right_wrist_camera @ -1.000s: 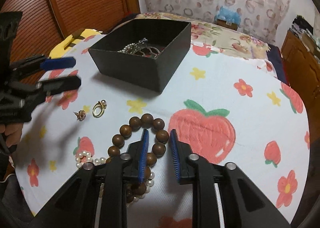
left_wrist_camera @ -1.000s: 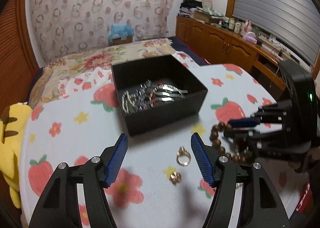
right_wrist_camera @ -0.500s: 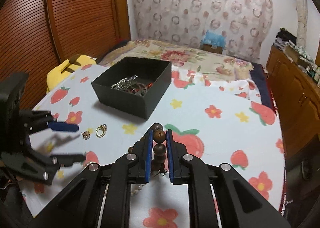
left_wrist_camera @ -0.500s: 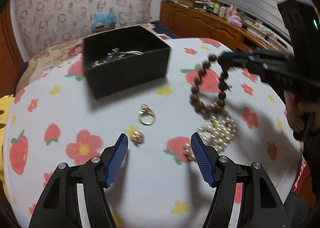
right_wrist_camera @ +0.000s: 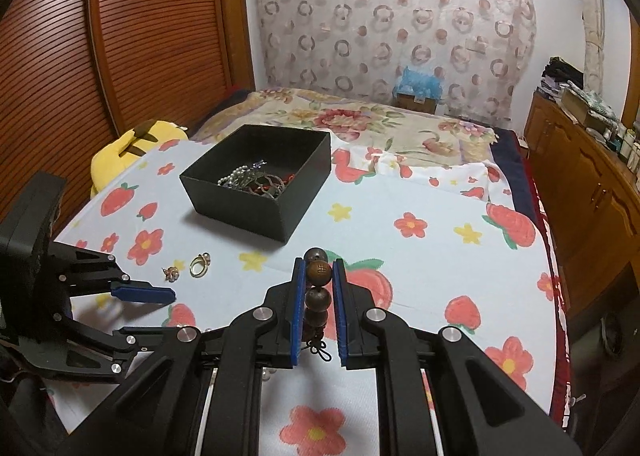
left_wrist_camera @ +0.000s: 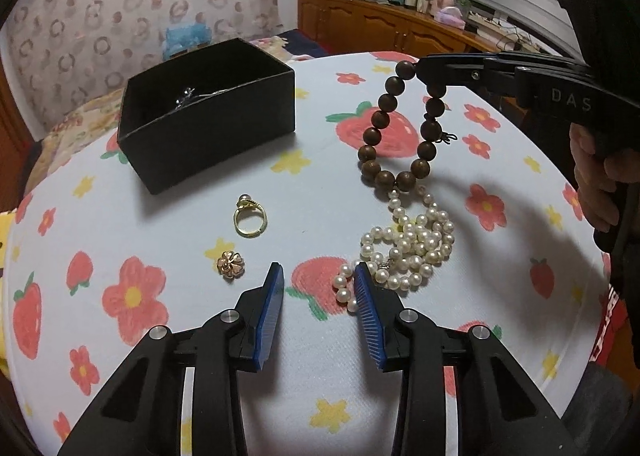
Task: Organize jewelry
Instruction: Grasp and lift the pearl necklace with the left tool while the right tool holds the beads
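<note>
On the left a matte black cardboard box sits open on the strawberry-and-flower tablecloth, with a tangle of silvery chains inside. In front of it lie a thin gold ring topped with a small pearl and, just beside that, a rose-gold flower-shaped earring. The left gripper has its ribbed blue pads spread with nothing between them, the right-hand pad just touching a heap of glossy white pearl strands. Further right, the right gripper is clamped on a wooden bead bracelet, round dark-brown beads hanging in a loop off the cloth, lowest beads just above the pearls.

The cloth covers a round table; behind it are a floral bedspread, a ring-patterned curtain, a slatted wooden door and low wooden cabinets.

Compared with half a second back, the left gripper's pads are narrower and have come in closer to the pearls.
</note>
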`<state>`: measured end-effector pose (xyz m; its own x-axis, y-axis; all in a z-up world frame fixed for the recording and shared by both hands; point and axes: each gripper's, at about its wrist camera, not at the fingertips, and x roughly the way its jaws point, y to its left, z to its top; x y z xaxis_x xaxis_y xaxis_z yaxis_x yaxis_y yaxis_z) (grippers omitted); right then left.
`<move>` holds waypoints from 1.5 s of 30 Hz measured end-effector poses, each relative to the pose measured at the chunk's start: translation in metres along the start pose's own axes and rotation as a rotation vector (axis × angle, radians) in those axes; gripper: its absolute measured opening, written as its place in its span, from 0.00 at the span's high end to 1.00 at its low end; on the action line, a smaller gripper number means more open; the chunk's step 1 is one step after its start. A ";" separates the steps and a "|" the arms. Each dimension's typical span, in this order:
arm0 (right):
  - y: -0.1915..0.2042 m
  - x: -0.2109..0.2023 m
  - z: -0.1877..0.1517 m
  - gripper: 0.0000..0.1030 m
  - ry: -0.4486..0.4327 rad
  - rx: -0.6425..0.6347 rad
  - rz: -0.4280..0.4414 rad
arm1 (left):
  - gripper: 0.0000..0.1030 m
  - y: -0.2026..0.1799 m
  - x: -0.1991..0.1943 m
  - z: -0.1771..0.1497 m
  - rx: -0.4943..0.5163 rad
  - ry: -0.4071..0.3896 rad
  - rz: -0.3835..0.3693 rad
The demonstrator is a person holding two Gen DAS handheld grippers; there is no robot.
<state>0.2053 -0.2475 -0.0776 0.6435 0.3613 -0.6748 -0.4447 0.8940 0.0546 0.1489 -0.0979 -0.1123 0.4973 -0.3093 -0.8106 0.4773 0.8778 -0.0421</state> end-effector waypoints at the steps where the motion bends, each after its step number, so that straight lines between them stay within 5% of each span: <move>1: 0.000 0.000 0.000 0.86 0.001 0.000 0.000 | 0.66 -0.001 0.000 0.000 0.004 0.001 0.001; 7: 0.001 0.000 -0.001 0.86 0.002 0.002 0.000 | 0.93 -0.007 0.000 0.001 0.029 0.005 -0.021; 12: 0.001 0.000 -0.001 0.86 0.001 0.002 0.000 | 0.93 -0.003 -0.004 0.002 0.004 -0.009 -0.011; 25: 0.008 -0.016 0.016 0.86 -0.064 -0.015 -0.012 | 0.94 0.023 -0.073 0.039 -0.065 -0.208 -0.003; 45: 0.018 -0.023 0.045 0.86 -0.121 -0.050 0.012 | 0.94 0.037 -0.117 0.099 -0.060 -0.367 0.031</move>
<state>0.2105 -0.2280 -0.0274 0.7070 0.4043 -0.5802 -0.4814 0.8762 0.0239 0.1798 -0.0652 0.0389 0.7427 -0.3836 -0.5489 0.4204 0.9051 -0.0638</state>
